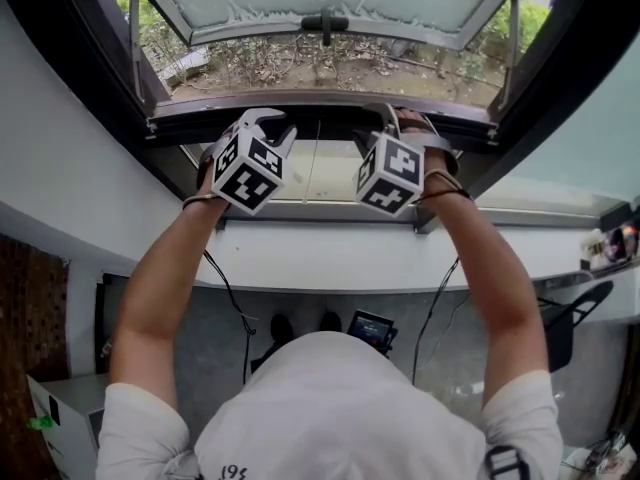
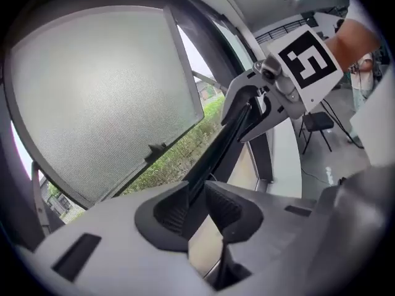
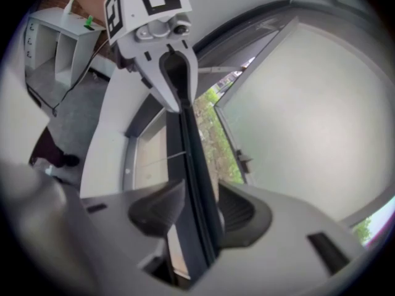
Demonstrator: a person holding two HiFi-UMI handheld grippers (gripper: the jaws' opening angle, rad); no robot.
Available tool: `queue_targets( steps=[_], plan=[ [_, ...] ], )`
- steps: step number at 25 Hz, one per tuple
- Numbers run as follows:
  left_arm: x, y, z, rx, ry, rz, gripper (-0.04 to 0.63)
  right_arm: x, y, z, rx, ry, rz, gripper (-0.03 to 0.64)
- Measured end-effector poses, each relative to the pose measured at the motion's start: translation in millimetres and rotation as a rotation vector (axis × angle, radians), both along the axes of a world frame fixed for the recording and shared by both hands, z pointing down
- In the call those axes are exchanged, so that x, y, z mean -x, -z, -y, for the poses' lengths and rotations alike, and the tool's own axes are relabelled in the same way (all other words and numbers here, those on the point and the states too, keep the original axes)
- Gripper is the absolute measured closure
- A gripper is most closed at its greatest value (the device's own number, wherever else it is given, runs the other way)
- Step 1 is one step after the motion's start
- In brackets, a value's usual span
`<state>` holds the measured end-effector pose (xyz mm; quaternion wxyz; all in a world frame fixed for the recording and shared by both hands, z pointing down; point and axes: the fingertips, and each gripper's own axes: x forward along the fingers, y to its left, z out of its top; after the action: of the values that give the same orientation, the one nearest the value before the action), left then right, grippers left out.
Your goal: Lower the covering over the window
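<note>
Left gripper (image 2: 197,193), right gripper (image 3: 201,193) — both on dark rail (image 3: 188,143)

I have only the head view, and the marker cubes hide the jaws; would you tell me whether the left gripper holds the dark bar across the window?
Observer: Yes. The left gripper view shows the left gripper with its jaws closed on the slender dark bar.
Operator: Thank you. What about the right one?
Observer: The right gripper clamps the same bar, with its ribbed black pads against either side.
</note>
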<state>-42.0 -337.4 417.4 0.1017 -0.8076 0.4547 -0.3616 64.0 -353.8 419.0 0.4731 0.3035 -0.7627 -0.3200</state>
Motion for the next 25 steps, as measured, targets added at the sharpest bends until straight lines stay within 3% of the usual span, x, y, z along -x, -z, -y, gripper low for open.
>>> queue_targets(
  steps=[9,25],
  plan=[
    [-3.0,35.2,-28.7,-0.052,0.08,-0.221,0.509,-2.0,29.5,-13.6,-0.025,-0.019,0.168,0.495],
    [7.9,77.2,-107.8,-0.137,0.021,-0.419,0.511,4.0,53.4,-69.3,-0.053,-0.122,0.286,0.538]
  ],
)
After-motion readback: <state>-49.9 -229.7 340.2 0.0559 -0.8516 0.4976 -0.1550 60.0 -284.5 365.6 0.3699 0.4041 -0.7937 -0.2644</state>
